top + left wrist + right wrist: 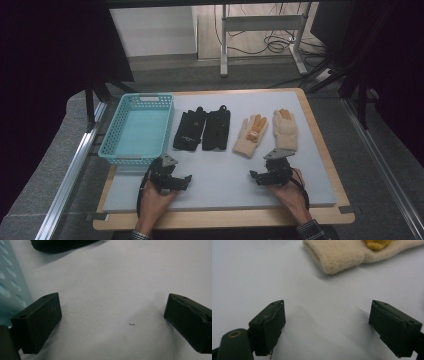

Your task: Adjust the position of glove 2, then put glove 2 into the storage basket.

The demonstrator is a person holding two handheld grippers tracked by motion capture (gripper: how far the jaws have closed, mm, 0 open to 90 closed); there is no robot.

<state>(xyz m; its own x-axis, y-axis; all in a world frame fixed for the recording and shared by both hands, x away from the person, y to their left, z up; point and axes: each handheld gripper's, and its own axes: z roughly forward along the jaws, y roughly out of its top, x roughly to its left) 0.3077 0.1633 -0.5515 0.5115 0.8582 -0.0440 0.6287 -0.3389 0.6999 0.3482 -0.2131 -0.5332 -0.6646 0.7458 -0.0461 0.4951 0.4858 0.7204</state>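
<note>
High view: white mat on a wooden table, dark room edges hard to read. Teal basket at left w/ nothing in it. To its right a pair of black gloves side by side, touching, then a pair of cream gloves w/ orange fingertips, the left one tilted, the two close at the fingers. Left gripper sits on the mat just below the basket's near corner, held by the left hand; right gripper sits below the cream pair, held by the right hand. Jaws too small and dark here to judge. Forearms cut off at the bottom edge.

Left gripper view: both black jaws spread wide, bare mat btwn them, nothing pinched. Basket wall cut off at the left edge, just beside the left jaw. Cuff of a black glove at top, mostly out of frame, well apart from the jaws.

Right gripper view: jaws spread wide over bare mat, nothing btwn them. Cuff of a cream glove ahead at top, near but not touching; an orange bit cropped by the top edge. Rest of that glove is out of frame.
</note>
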